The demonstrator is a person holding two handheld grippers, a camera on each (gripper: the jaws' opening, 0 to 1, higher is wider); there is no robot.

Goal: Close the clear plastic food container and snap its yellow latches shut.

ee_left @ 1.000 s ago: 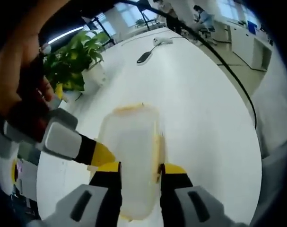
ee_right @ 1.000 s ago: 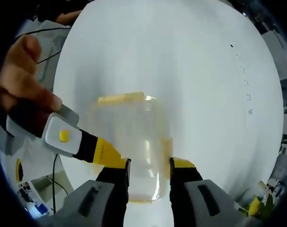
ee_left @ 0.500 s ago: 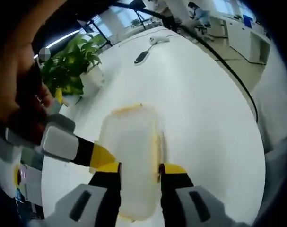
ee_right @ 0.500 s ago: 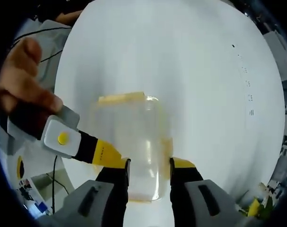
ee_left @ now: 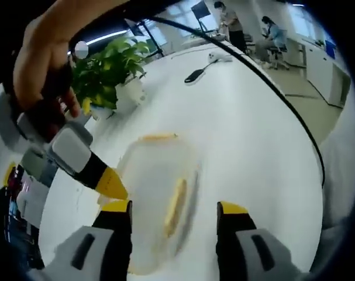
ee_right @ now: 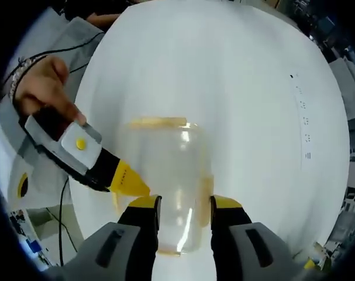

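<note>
Had the jaws of the left gripper [ee_left: 174,208] spread wide and gripping nothing, astride the near end of the clear plastic food container [ee_left: 154,175] on the white tabletop [ee_left: 253,134]. Had the jaws of the right gripper [ee_right: 184,204] only a narrow gap apart over the container [ee_right: 165,164]; could not tell whether pinching its edge or merely pressing on the lid. Met the opposite tool in each view: right gripper [ee_left: 114,184] and left gripper [ee_right: 130,182], each with a yellow tip against the container's left long side and a hand [ee_left: 42,58] behind it. Found the container lying lengthwise, running straight away from both pairs of jaws, lid seemingly already down. Noted one yellow latch [ee_left: 158,137] across the far short end and a side latch [ee_left: 176,202] along the long side, directly between the left jaws. Judged that side latch the nearest target, calling for a squeeze across the short axis. Left a potted plant [ee_left: 107,64] well behind.
</note>
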